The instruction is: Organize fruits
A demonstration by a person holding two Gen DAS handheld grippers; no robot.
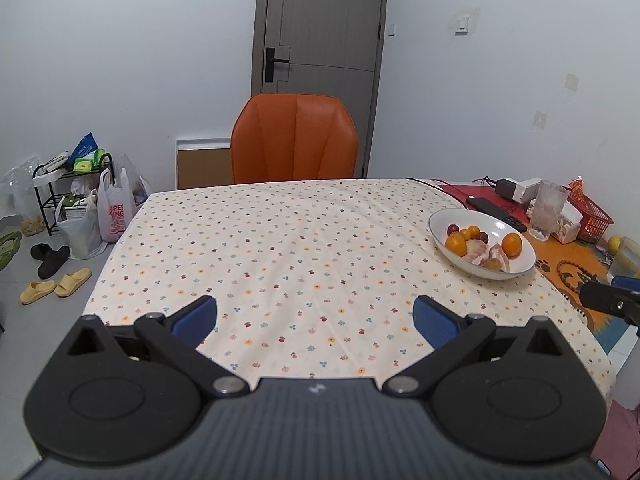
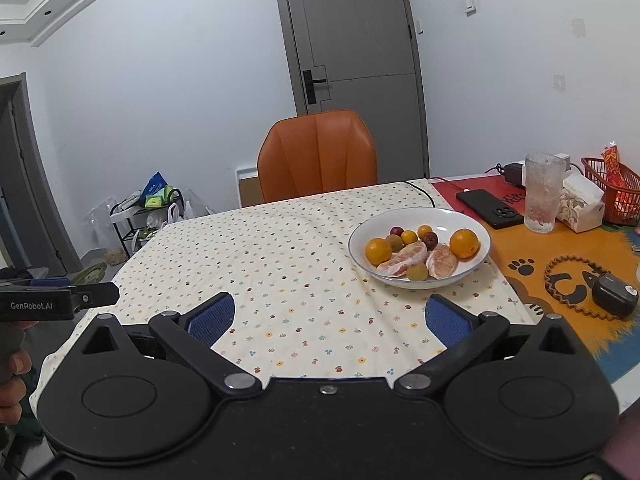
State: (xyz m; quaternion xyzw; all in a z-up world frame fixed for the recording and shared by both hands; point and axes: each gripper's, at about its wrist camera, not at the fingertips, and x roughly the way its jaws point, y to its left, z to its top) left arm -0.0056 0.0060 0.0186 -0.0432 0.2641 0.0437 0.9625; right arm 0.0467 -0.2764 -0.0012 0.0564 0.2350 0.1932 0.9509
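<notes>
A white bowl sits on the flowered tablecloth. It holds two oranges, peeled pomelo segments, small yellow fruits and dark red ones. My right gripper hovers open over the cloth, near and left of the bowl, with nothing between its blue pads. My left gripper is also open and holds nothing, well left of the bowl. The left gripper's body shows at the right wrist view's left edge.
An orange chair stands at the table's far side before a grey door. Right of the bowl lie a phone, a glass, a tissue box, a red basket and a dark round device. Bags and slippers crowd the floor at left.
</notes>
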